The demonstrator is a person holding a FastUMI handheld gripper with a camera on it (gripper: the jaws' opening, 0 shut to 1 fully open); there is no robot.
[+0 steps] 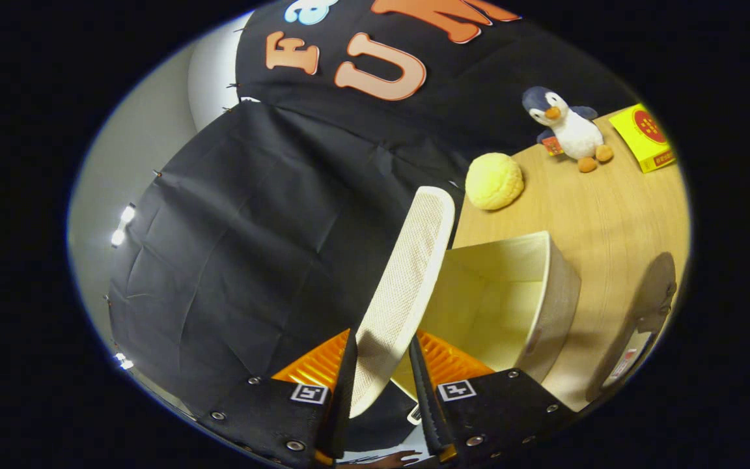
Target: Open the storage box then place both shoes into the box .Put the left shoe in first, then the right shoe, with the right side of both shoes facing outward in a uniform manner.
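- Gripper view is showing the hand-held gripper (380, 365) clamping the storage box's lid (407, 286), a pale mesh-textured panel, with one finger pressing on each face near its lower end.
- Judging from this, the step in hand is opening the box: the lid is standing raised and tilted away from the storage box (531, 293), whose pale interior is lying open and looks empty.
- To do this well, the person is best swinging the lid in a smooth arc around its hinge edge rather than pulling it straight, so the light box is not dragging across the worktop (609, 215).
- Keeping the grip firm but low on the panel should stop the thin lid from twisting or slipping out between the fingers.
- The lid is running from between the fingers up and ahead of them; the box body is sitting just beside the right finger, slightly beyond it.
- A dark shoe (642, 326) is lying on the worktop just beyond the box's far side, partly cut off.
- A yellow round bun-like toy (494, 181), a plush penguin (567, 127) and a yellow carton (645, 137) are resting farther away, well apart from the box.
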